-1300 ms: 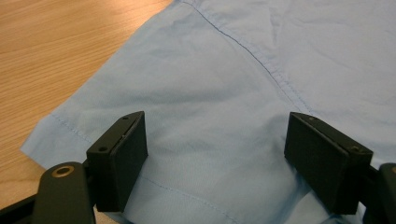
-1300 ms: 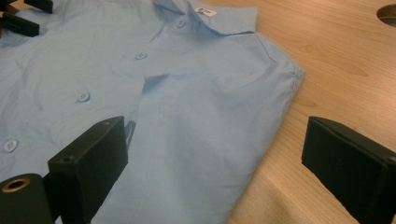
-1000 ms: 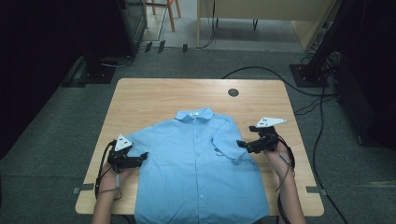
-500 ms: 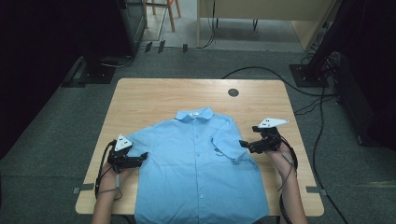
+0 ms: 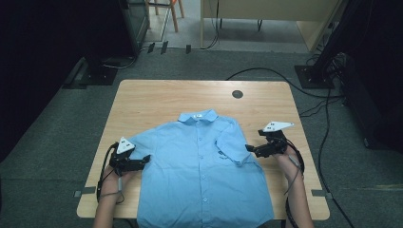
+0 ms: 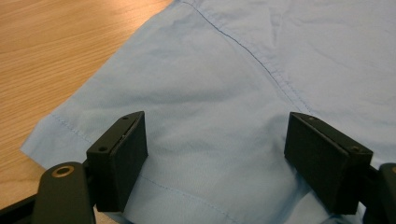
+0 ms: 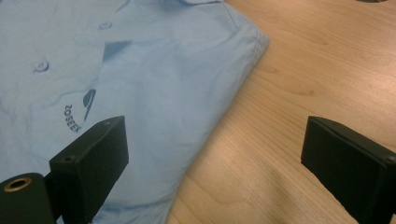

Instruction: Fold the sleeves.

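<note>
A light blue short-sleeved shirt (image 5: pixel 202 164) lies buttoned and face up on the wooden table (image 5: pixel 157 102), collar toward the far side. Its right sleeve is folded in over the chest. My left gripper (image 5: pixel 145 160) is at the shirt's left sleeve (image 6: pixel 187 107), open, with its jaws straddling the sleeve cloth near the hem. My right gripper (image 5: pixel 249 149) is open at the folded right sleeve (image 7: pixel 173 93); one jaw is over the cloth and the other over bare wood (image 7: pixel 289 107). A dark printed logo (image 7: pixel 77 114) shows on the chest.
A small dark round disc (image 5: pixel 237 94) sits in the table near its far edge. Black cables (image 5: pixel 328 118) trail over the grey carpet on the right. Chair legs (image 5: pixel 164 12) and a wooden desk (image 5: pixel 266 9) stand beyond the table.
My right gripper has drifted slightly to the right, away from the folded sleeve. The left gripper and the shirt have barely moved.
</note>
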